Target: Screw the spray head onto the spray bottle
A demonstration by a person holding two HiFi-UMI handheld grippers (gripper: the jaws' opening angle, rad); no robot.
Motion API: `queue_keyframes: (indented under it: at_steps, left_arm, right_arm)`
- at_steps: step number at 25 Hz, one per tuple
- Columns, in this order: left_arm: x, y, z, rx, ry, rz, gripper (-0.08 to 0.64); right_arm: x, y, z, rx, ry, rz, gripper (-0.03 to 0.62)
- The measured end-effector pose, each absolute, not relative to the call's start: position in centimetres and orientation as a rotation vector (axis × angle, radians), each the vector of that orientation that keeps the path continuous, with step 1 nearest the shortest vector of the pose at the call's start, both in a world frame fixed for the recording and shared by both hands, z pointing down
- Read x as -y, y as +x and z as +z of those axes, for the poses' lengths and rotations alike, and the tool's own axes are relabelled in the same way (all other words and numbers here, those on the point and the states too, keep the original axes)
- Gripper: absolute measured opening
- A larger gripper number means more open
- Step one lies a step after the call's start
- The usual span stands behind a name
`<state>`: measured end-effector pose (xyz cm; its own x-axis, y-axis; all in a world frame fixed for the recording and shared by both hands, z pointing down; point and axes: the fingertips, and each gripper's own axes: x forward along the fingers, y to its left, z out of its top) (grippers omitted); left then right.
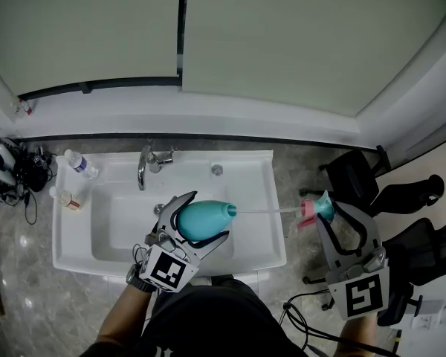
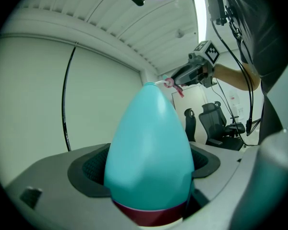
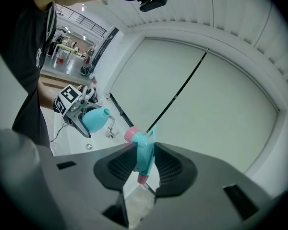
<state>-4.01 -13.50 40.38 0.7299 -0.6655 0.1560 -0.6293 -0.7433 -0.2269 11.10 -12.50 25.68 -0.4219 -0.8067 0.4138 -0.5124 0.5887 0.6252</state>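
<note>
**Bottle on its side over the sink, spray head lined up off to the right**

Far left on the desk (image 1: 15, 236) there's a tangle of black gear (image 1: 15, 171), a water bottle (image 1: 80, 163) and a small bottle (image 1: 69, 198), all well clear of the action. Next comes the white sink (image 1: 273, 199) with its tap (image 1: 144, 166).

Over the basin, the left gripper (image 1: 209, 216) has its jaws clamped on the fat belly of the teal spray bottle (image 1: 201, 219). The bottle is held on its side with the neck pointing right. Makes sense to me: gripping the widest part should stop it spinning when the cap gets twisted, and the open mouth faces the other hand. Working over the basin probably catches drips too.

Between the two grippers runs the thin dip tube (image 1: 266, 211). Its tip is right at the bottle's neck, but I honestly can't tell if it's inside the mouth or just outside.

Right of the sink, the right gripper (image 1: 328, 213) has its jaws closed on the teal body of the spray head (image 1: 317, 205), with the pink collar (image 1: 306, 209) facing the bottle. The collar is well apart from the neck, so nothing's threaded yet. Office chairs (image 1: 357, 181) sit at the far right.
</note>
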Motion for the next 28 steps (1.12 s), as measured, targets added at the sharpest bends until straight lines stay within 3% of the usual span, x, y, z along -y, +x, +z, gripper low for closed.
queue_keyframes:
  at_steps: [28]
  left_arm:
    - [13.2,-2.0,43.2,-1.001,-2.798,-0.485,0.445]
  right_arm:
    - [12.6,1.7,31.2,1.825,0.629,-0.862,0.115]
